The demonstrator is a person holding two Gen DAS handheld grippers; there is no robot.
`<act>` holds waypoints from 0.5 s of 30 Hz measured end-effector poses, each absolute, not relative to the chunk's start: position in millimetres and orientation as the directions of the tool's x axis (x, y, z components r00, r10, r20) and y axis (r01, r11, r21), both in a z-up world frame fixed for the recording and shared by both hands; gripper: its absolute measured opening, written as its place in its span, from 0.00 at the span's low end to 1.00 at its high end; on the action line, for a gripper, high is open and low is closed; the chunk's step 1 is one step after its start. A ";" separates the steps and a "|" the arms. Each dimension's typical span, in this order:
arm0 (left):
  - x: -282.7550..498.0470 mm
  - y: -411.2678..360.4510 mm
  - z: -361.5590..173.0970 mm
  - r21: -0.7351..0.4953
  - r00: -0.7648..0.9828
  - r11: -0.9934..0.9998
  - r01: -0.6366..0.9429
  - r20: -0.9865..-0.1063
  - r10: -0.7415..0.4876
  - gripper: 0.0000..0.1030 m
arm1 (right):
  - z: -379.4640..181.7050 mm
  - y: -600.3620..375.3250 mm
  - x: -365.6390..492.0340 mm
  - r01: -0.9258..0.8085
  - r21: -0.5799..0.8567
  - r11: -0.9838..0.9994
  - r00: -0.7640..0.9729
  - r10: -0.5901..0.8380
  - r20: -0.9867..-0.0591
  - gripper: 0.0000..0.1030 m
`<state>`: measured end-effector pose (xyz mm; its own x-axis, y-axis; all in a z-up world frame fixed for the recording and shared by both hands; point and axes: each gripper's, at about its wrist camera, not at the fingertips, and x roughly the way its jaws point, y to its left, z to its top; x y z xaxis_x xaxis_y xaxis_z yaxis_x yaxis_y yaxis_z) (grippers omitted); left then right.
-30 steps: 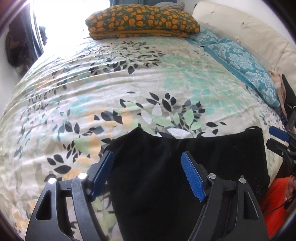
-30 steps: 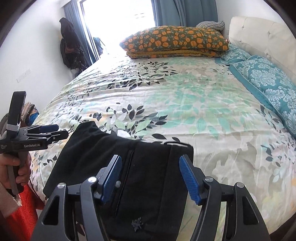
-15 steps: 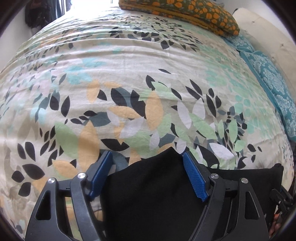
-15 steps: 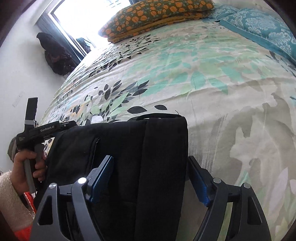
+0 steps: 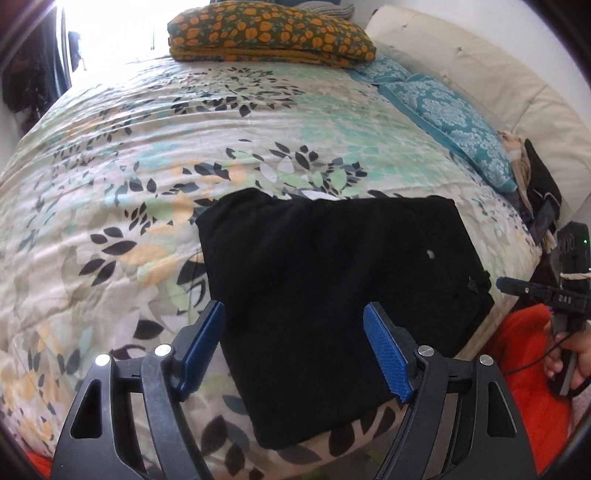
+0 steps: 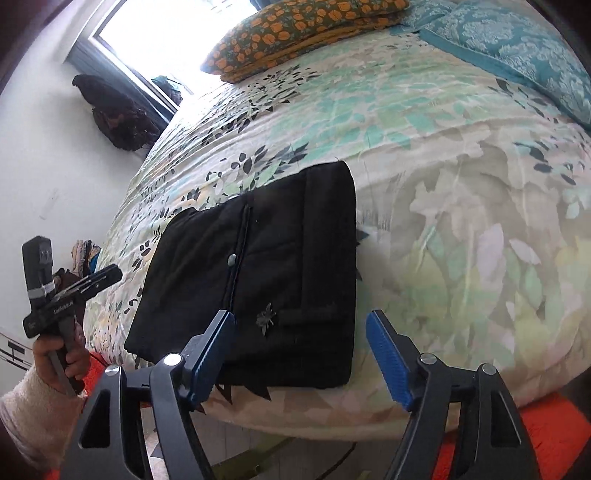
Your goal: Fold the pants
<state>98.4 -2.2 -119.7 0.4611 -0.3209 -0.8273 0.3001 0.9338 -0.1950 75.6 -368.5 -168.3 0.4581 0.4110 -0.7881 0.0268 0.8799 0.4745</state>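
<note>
The black pants (image 5: 332, 266) lie folded into a flat rectangle near the front edge of the floral bedspread (image 5: 147, 155). My left gripper (image 5: 293, 308) hovers open above their near left part and its blue pads touch no cloth. In the right wrist view the pants (image 6: 258, 266) show a small button and a seam. My right gripper (image 6: 300, 315) hangs over their near right corner by the bed's edge. Its jaws are closing, still wide apart, and nothing is pinched between them. Each view catches the other gripper at its side, the right one (image 5: 535, 291) and the left one (image 6: 74, 288), each held in a hand.
An orange-flowered pillow (image 5: 269, 33) and teal pillows (image 5: 450, 114) lie at the far end by the cream headboard (image 5: 480, 74). Loose clothes (image 5: 535, 184) are heaped at the bed's right side. Orange-red fabric (image 5: 524, 369) shows below the bed edge. A dark bag (image 6: 118, 118) hangs on the wall.
Both grippers have drawn back from the pants, which now lie whole in view as a folded rectangle. The right wrist view has rolled and tilted.
</note>
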 end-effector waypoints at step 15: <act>60.6 4.3 -109.5 -0.262 0.483 0.929 0.262 -0.798 -0.361 0.77 | -128.9 -375.1 67.2 -0.046 0.602 0.798 0.526 0.531 -0.664 0.12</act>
<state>60.6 4.3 -109.5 0.4828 -0.3610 -0.7979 0.2620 0.9289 -0.2618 67.2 -375.1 -128.9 0.5256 0.5313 -0.6644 -0.0457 0.7975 0.6015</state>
